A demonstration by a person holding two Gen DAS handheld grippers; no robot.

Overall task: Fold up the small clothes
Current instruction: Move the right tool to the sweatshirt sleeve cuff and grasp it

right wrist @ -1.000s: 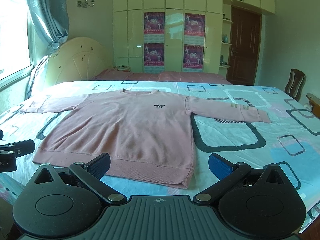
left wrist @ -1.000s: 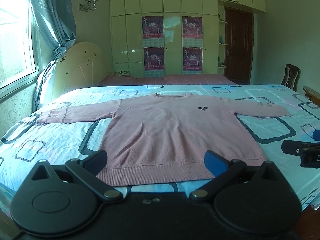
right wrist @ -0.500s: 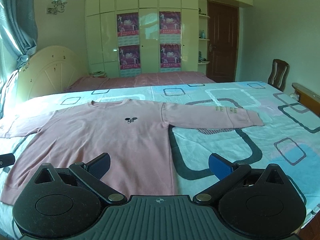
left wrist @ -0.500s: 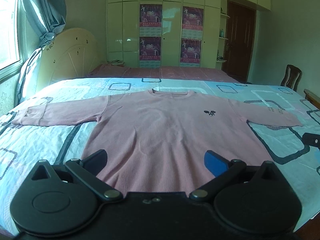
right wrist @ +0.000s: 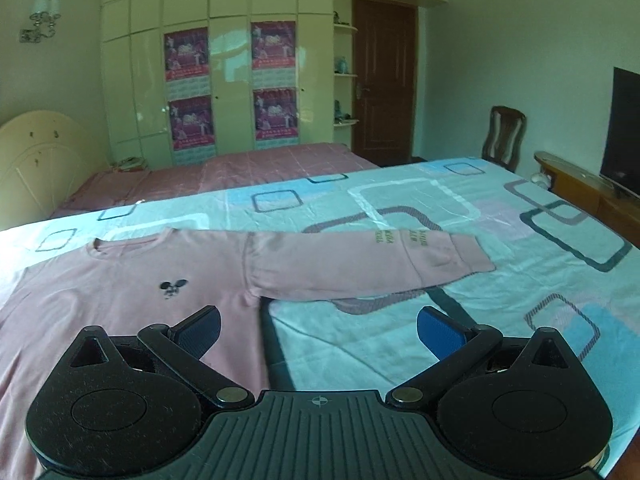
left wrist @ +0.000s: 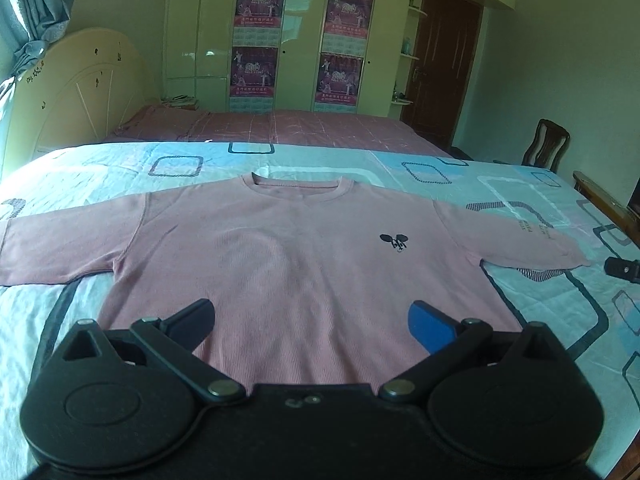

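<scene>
A pink long-sleeved sweatshirt (left wrist: 304, 264) lies flat and face up on a bed (left wrist: 100, 168) covered by a pale blue sheet with square patterns. Its neckline points away from the cameras, toward the wardrobe wall, and both sleeves stretch straight out to the sides. It seems to be spread this way so that the sleeves and sides can be folded inward cleanly.

The left tool (left wrist: 312, 316) hovers over the lower middle of the sweatshirt's body, fingers spread wide and holding nothing. The right tool (right wrist: 318, 326) hangs over the sweatshirt's right edge, just below the armpit, with the right sleeve (right wrist: 360, 264) lying ahead of it; its fingers are also spread and empty. From the left camera, the tip of the right tool shows just beyond the right sleeve's cuff. This placement suggests each tool is lining up for its own side of the garment.

Compared with a second ago, both cameras sit closer to the sweatshirt: its bottom hem, then visible in front of the tools, is now hidden beneath them. The right view has swung toward the right sleeve. The sweatshirt itself has not moved, and no fold is started.
</scene>
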